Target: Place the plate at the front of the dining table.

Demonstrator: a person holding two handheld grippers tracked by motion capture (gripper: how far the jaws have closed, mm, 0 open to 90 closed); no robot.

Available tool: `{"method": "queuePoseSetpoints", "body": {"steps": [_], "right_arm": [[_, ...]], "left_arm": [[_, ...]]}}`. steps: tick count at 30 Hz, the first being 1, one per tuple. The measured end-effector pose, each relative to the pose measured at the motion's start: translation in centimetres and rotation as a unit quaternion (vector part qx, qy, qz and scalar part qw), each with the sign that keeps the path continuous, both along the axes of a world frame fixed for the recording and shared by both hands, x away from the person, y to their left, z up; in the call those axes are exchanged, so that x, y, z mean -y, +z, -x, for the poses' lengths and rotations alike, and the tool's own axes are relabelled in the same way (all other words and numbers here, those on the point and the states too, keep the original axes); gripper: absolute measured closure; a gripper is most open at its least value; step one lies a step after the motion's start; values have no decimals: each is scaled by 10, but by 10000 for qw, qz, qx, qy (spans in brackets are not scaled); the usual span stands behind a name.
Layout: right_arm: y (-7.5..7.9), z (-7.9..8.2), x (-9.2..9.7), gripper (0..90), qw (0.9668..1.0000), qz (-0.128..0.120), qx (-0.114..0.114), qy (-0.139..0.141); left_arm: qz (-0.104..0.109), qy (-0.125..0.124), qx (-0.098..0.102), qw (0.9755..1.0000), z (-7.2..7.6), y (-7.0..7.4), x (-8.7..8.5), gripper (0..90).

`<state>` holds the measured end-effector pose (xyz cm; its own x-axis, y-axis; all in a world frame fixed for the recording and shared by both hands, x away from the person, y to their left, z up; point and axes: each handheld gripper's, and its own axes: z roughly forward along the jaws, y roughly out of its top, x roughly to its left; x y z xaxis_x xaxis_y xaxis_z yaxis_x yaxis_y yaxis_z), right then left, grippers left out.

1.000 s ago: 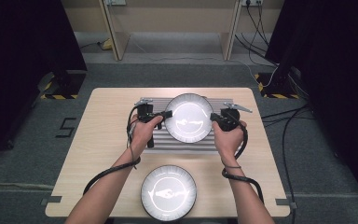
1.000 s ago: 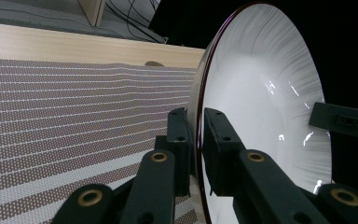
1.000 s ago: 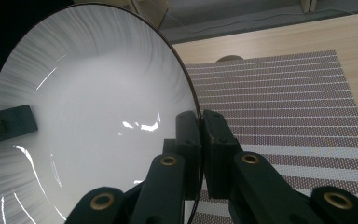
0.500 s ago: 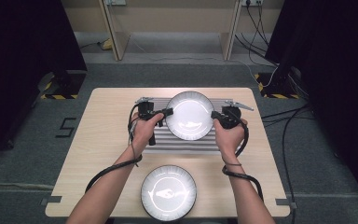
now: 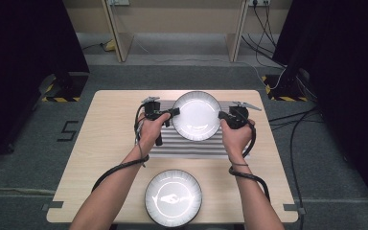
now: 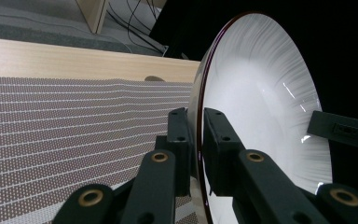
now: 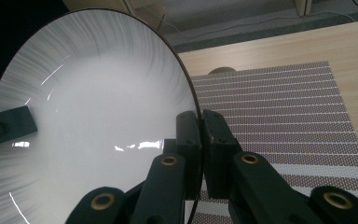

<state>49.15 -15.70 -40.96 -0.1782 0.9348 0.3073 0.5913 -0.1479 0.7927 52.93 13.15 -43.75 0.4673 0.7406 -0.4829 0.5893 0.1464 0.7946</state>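
Observation:
A white plate [image 5: 196, 115] with a dark rim is held up above the striped placemat [image 5: 197, 146], tilted toward the camera. My left gripper [image 5: 174, 113] is shut on its left rim, and my right gripper [image 5: 222, 116] is shut on its right rim. In the left gripper view the jaws pinch the plate's edge [image 6: 196, 140], with the plate [image 6: 261, 107] filling the right side. In the right gripper view the jaws clamp the plate's rim [image 7: 198, 140], and the plate [image 7: 88, 112] spreads to the left. A second white plate [image 5: 173, 197] with a pattern lies on the table near the front edge.
The wooden table [image 5: 105, 143] has bare surface on both sides of the placemat. Cables trail from both grippers along the forearms. Beyond the table are wooden furniture legs [image 5: 115, 33] and floor cables [image 5: 278, 72].
The plate held by both grippers has been lifted slightly and moved a little farther from the person, over the back of the placemat.

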Motion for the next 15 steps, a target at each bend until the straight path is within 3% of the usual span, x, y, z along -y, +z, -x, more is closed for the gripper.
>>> {"method": "queuePoseSetpoints", "body": {"steps": [7,15], "right_arm": [[-15,-6,2,862,9996,-48,-279,-54],[-23,-8,1,862,9994,-43,-343,-88]], "left_arm": [[-62,18,-176,9998,-2,-12,3,812],[-102,64,-228,9997,-5,-20,4,809]]}}
